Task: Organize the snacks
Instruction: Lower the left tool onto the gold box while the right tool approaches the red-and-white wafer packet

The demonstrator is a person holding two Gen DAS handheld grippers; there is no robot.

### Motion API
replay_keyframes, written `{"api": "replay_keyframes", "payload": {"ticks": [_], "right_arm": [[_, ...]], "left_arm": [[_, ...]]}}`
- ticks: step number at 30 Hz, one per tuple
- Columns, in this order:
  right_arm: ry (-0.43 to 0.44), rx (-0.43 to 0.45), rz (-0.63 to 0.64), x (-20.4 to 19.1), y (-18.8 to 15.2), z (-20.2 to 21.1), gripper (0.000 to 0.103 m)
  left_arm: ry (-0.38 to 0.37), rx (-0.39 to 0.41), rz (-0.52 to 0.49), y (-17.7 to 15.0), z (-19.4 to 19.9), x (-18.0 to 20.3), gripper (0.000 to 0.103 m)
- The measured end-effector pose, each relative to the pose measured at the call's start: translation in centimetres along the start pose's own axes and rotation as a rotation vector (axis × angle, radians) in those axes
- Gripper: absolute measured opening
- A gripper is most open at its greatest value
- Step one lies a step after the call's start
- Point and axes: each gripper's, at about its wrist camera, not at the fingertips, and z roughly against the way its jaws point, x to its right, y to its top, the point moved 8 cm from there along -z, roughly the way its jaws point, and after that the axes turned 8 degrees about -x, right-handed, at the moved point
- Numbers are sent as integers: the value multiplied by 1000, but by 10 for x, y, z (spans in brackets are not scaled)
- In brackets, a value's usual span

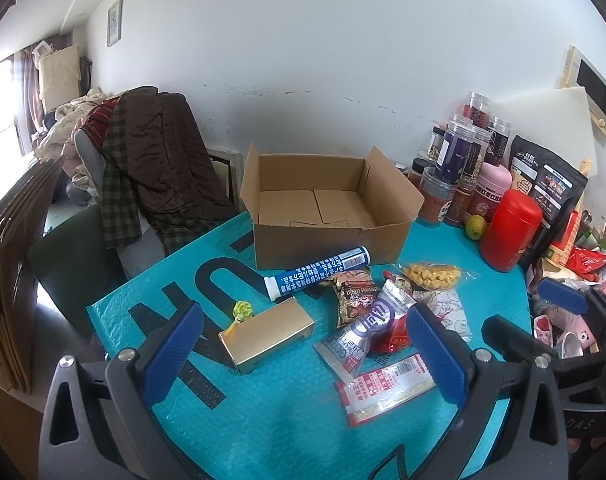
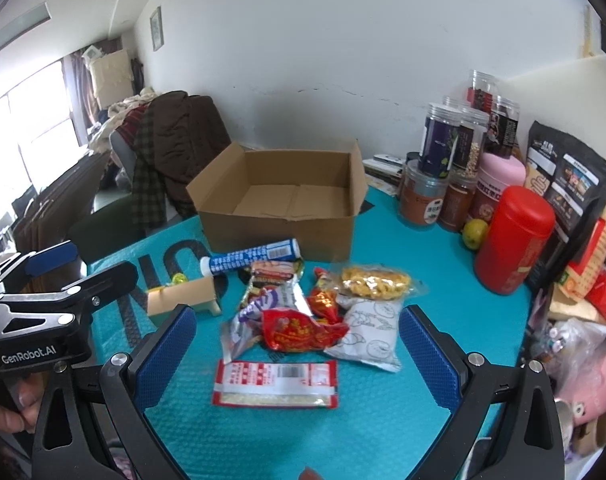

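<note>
An open, empty cardboard box [image 1: 327, 236] [image 2: 279, 232] stands at the back of the teal mat. In front of it lies a pile of snacks: a blue tube [image 1: 317, 272] [image 2: 251, 259], a gold carton [image 1: 269, 334] [image 2: 183, 300], a yellow lollipop [image 1: 242, 310], a bag of yellow puffs [image 1: 433, 275] [image 2: 375, 280], a silver-purple pouch [image 1: 367, 328] [image 2: 255, 316], a red wrapper [image 2: 303, 330], a white printed bag [image 2: 369, 340] and a red-white flat packet [image 1: 387, 388] [image 2: 275, 384]. My left gripper [image 1: 303, 354] hovers open above the carton and pouch. My right gripper [image 2: 297, 356] is open over the flat packet, holding nothing.
Jars [image 2: 439, 168], a red canister [image 1: 511, 230] [image 2: 515, 240], a pink tin [image 2: 499, 184], a lime [image 2: 475, 233] and a black bag [image 2: 571, 184] crowd the right side by the wall. A chair draped with clothes [image 1: 151, 160] stands left. Flat cardboard [image 1: 11, 260] leans at far left.
</note>
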Motion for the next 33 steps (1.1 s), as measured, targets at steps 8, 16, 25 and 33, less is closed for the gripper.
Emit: {"api": "replay_keyframes", "payload": {"ticks": [8, 16, 25, 33], "right_arm": [[8, 38, -33, -6, -7, -8, 103], [27, -31, -73, -13, -29, -34, 103], [33, -85, -99, -19, -49, -64, 103], [22, -133, -109, -16, -59, -89, 103]], "left_arm": [[-53, -30, -33, -9, -10, -8, 103], [-98, -110, -82, -30, -37, -18, 103], [-131, -158, -89, -39, -71, -34, 103], [-134, -178, -145, -32, -106, -36, 96]]}}
